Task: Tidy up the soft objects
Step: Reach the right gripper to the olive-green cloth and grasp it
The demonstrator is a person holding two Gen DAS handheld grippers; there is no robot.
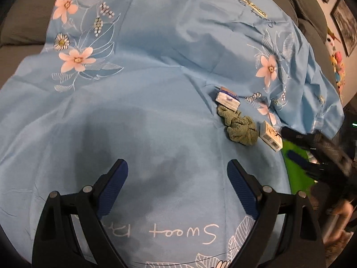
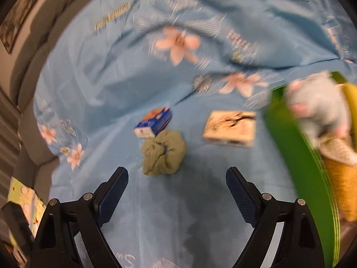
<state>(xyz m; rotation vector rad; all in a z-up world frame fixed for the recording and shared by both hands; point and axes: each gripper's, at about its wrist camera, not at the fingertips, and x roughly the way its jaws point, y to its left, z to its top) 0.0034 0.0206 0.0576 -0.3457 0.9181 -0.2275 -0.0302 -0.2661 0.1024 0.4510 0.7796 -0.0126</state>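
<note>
The green cloth bundle (image 2: 163, 154) on the blue bedsheet (image 2: 89, 84) is seen just ahead of the empty, wide-spread right gripper (image 2: 177, 174), farther from the likewise released left gripper (image 1: 177, 167).

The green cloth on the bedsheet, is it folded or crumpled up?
Crumpled. The green cloth sits in a bunched, wrinkled heap on the bedsheet, with no flat layers or straight edges, touching the blue pack.
</note>
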